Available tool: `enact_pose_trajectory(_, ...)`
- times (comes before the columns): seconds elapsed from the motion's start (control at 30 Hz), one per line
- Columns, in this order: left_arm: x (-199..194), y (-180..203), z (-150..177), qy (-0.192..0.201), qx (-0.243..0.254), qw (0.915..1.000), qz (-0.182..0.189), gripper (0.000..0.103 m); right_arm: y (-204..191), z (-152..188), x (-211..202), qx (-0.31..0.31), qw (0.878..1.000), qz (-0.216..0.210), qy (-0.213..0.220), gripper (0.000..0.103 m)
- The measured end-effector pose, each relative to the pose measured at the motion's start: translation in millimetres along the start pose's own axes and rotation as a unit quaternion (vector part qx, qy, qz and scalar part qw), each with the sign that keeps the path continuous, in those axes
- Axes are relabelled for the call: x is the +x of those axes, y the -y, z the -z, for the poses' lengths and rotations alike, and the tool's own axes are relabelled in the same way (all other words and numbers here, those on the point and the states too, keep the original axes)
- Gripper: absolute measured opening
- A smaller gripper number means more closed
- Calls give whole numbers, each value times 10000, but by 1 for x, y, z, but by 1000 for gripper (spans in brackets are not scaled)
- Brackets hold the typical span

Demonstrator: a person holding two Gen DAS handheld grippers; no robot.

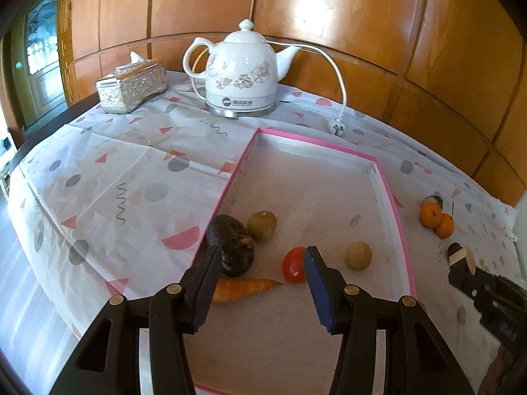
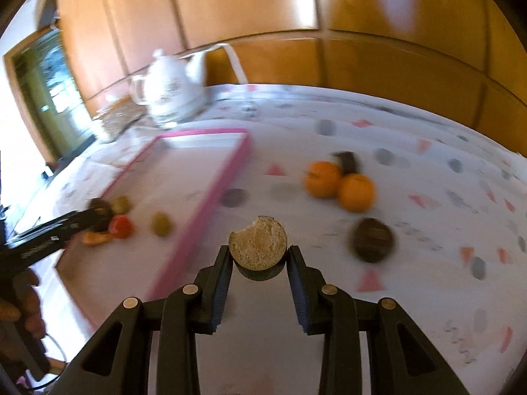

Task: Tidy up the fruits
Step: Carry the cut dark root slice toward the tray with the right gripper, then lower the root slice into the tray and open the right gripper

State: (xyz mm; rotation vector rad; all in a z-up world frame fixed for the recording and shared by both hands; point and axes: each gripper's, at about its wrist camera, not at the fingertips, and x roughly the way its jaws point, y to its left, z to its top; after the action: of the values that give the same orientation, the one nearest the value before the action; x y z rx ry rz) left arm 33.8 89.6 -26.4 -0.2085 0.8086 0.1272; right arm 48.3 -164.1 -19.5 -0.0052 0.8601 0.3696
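Carrot [image 1: 242,289] tip toward tray's [image 1: 400,217] right

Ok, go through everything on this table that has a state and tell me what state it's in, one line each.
left gripper: open, empty, over the tray.
right gripper: shut on the bitten round piece.
pink-rimmed tray: holds five items, lid-less.
kettle: lid on, upright on its base.
power plug: unplugged, lying on the cloth.
tissue box: tissue sticking out.
two oranges: outside the tray, touching.
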Motion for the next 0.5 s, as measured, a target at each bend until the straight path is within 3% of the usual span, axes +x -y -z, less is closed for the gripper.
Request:
enact_pose_trajectory(0.27,-1,-11,-1,1,-166,9998,-58,52,-68,-12,6,-566,9958,-716,-1,34)
enact_pose_trajectory(0.5,-3,-15,0,-6,-211,9998,-41,52,-101,-15,23,-968,9914,-869,-162,34)
